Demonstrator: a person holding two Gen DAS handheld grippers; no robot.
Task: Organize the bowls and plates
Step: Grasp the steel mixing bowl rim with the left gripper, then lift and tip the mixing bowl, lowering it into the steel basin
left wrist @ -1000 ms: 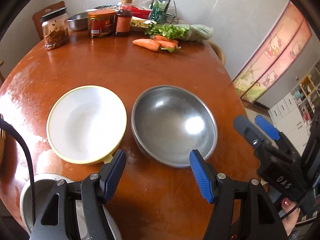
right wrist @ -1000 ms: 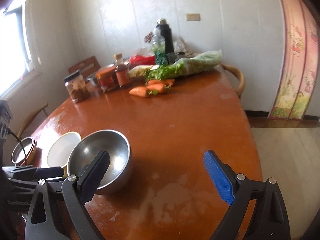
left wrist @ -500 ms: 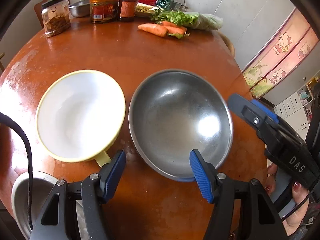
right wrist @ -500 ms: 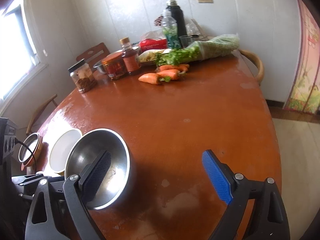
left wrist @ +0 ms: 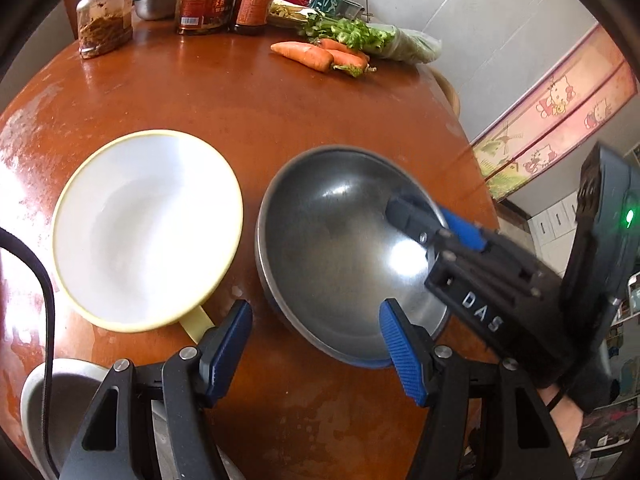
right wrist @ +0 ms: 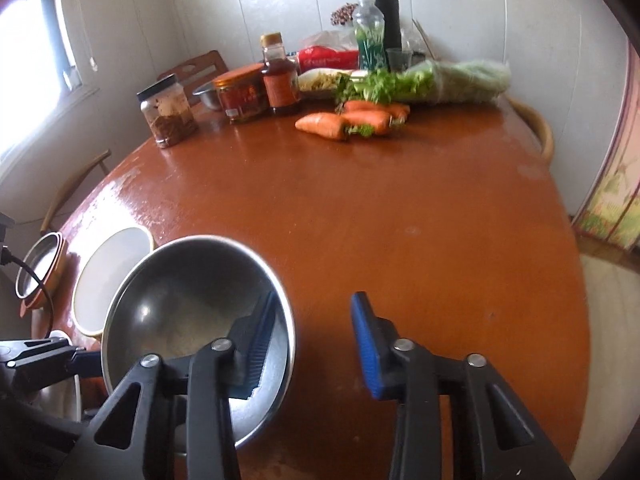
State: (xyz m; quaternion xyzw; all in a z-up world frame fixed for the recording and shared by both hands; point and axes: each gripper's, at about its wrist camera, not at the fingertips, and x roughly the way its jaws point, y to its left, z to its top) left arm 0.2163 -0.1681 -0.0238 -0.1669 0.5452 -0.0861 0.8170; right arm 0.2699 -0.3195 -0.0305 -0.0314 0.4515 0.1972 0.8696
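Note:
A steel bowl point(left wrist: 340, 248) point(right wrist: 188, 300) sits on the brown table beside a white bowl with a yellow rim point(left wrist: 148, 228) point(right wrist: 108, 276). My right gripper point(right wrist: 310, 336) point(left wrist: 432, 216) straddles the steel bowl's right rim. One finger is inside the bowl and the other outside, and the jaws are closing. A gap still shows between the outer pad point(right wrist: 364, 344) and the rim. My left gripper point(left wrist: 316, 320) hangs open just above the steel bowl's near edge and holds nothing.
A grey bowl point(left wrist: 68, 392) lies under the left gripper at the table's near edge, and stacked bowls point(right wrist: 40, 276) sit at the left edge. Jars point(left wrist: 104, 16), carrots point(left wrist: 316, 54) and bagged greens point(right wrist: 448, 80) crowd the far side. A hand point(left wrist: 568, 416) holds the right gripper.
The right gripper has come in over the steel bowl's right rim and its jaws have narrowed around it. The left gripper has sunk slightly closer to the bowls, still open.

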